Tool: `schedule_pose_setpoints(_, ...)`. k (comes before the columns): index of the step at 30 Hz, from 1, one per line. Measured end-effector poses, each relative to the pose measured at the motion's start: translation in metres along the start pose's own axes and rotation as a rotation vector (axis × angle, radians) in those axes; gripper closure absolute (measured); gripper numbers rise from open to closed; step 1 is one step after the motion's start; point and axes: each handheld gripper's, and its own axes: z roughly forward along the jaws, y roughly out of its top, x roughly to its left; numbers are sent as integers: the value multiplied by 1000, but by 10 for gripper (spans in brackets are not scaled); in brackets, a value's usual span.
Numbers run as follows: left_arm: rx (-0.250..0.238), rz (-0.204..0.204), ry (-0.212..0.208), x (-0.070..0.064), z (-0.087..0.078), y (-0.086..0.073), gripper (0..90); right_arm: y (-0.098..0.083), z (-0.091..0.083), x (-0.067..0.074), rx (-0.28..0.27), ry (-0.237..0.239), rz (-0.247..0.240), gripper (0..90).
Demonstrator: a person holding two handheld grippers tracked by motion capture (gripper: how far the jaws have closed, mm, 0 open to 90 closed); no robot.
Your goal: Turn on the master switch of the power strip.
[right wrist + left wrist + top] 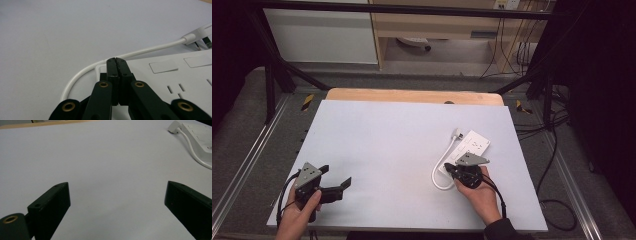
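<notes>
Right gripper view: right gripper [117, 60] jaws together, empty, over power strip [175, 75] near end, beside cord [82, 72].

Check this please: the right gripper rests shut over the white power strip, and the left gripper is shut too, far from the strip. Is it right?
Not quite. The left gripper is open: the left gripper view shows its jaws wide apart over bare table. The rest holds: the right gripper is shut over the power strip.

A white power strip [468, 150] lay flat near the table's [377, 145] right edge, sockets up, angled toward the far right corner. Its white cable [443, 162] looped along its left side, ending in a plug [458, 133] at its far end.
</notes>
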Motion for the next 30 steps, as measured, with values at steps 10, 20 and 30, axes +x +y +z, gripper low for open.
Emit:
schedule_pose_setpoints(10,2,-6,3,0,1,0,64,-1,0,1,-3,-6,-2,900)
schedule_pose_setpoints(20,5,-12,6,0,1,0,64,-1,1,2,3,-12,-4,900)
schedule_pose_setpoints(30,4,-9,6,0,1,0,64,0,1,2,10,-12,2,900)
